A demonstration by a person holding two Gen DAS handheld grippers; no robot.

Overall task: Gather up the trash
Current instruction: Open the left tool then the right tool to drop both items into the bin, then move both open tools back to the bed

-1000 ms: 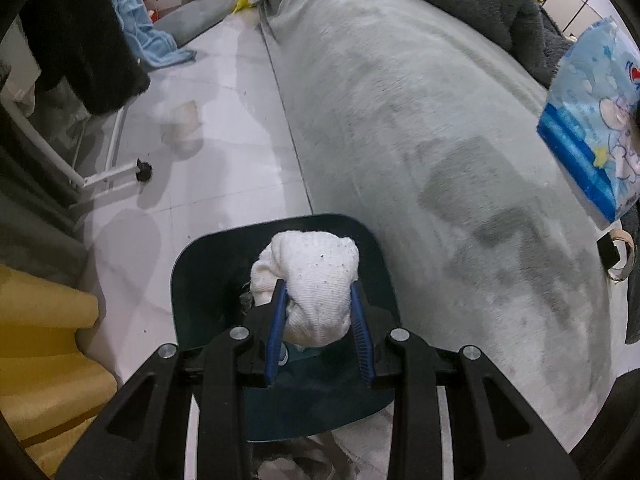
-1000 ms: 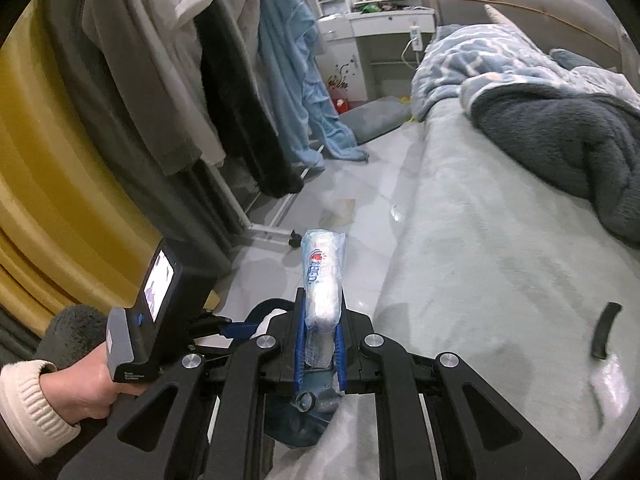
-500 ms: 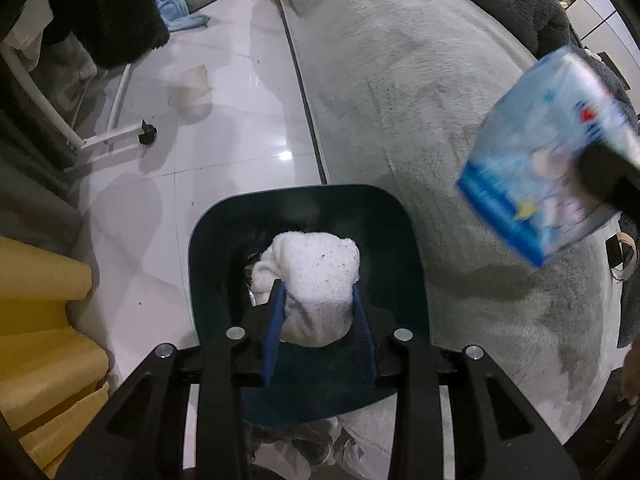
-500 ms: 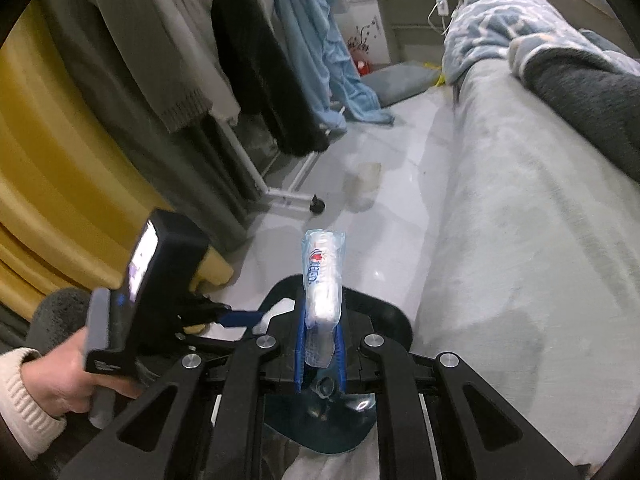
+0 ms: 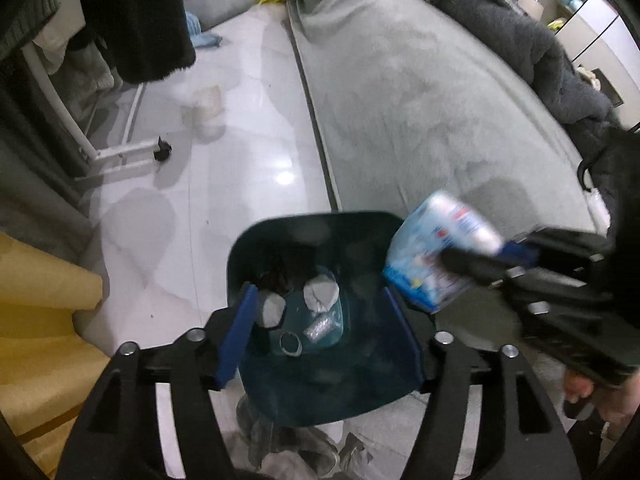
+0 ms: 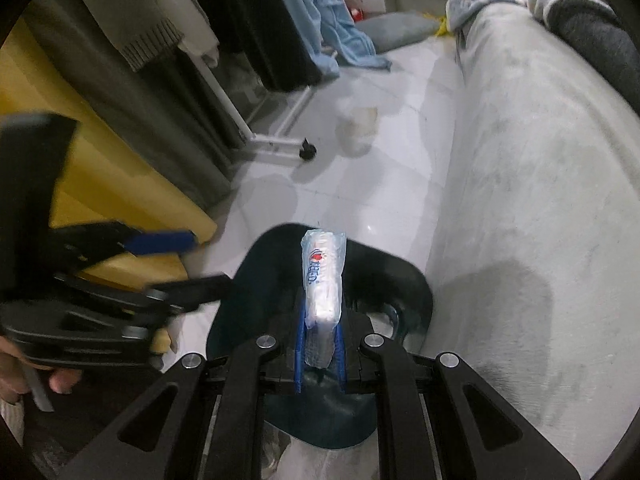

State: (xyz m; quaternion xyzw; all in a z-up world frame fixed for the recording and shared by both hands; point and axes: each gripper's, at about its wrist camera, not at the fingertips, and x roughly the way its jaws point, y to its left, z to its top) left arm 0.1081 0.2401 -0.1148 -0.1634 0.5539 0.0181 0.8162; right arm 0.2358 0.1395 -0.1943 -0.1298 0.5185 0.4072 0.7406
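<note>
Presently, item one: tissue pack [image 6: 323,276], soft plastic wrap, blue print; judged light, squashy and slick, best pinched across its flat faces near the lower end. Location: clamped edge-on in the right hand-held gripper [image 6: 320,354], directly over the dark bin [image 6: 416,280] on the floor beside the bed [image 6: 540,200]. Pose: tilted steeply down toward the bin mouth. Item two: left hand-held gripper [image 5: 320,336], jaws opening, nothing between them, angled down over the same bin. Item three: white wads [image 5: 321,295] lying inside the bin, with a ring-shaped scrap. Item four: pale cup [image 5: 207,100] standing on the floor, well apart.
</note>
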